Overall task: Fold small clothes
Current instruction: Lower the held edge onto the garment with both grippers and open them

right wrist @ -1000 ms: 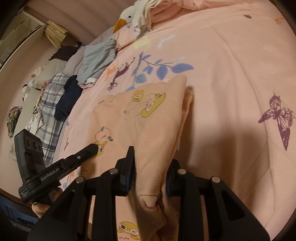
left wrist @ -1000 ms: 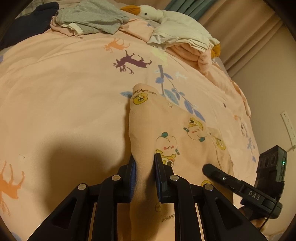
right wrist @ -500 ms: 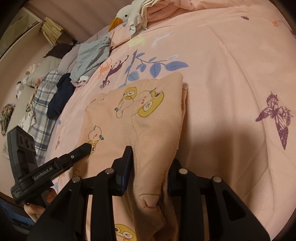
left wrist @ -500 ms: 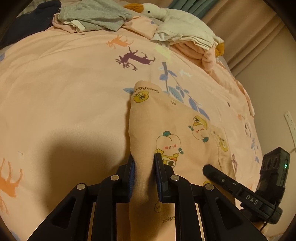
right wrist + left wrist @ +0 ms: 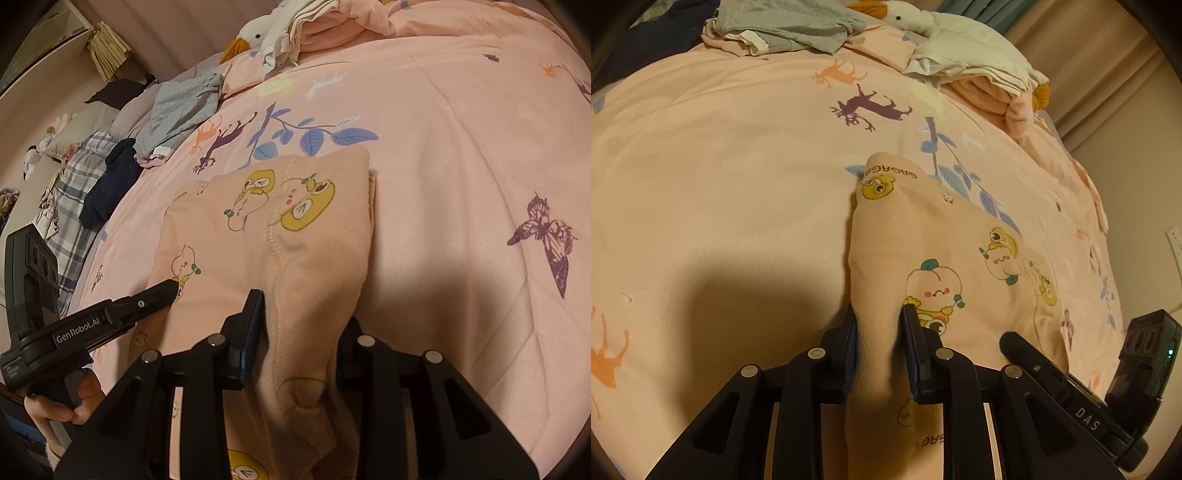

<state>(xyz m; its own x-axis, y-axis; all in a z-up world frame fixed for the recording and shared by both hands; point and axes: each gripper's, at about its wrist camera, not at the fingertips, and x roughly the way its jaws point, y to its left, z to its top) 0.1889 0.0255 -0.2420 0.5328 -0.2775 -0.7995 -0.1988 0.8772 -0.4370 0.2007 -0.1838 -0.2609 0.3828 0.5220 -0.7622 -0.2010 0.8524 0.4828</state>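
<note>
since the earlier frame both grippers have eased the peach cartoon-print cotton garment (image 5: 934, 251) forward, flatter on the bed. nearest, the left gripper (image 5: 879, 332) fingers clench its left edge; the right gripper (image 5: 299, 325) fingers clench its right edge. it lies on the pink animal-print quilt (image 5: 720, 184). far off, a white plush goose (image 5: 923, 22).

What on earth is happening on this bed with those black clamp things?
A person is folding a small peach garment printed with cartoon characters, using two hand-held clamps. The left gripper and the right gripper are each shut on a near edge of it, while its far part lies on the pink bedspread. Other clothes and a stuffed goose sit farther back.
</note>
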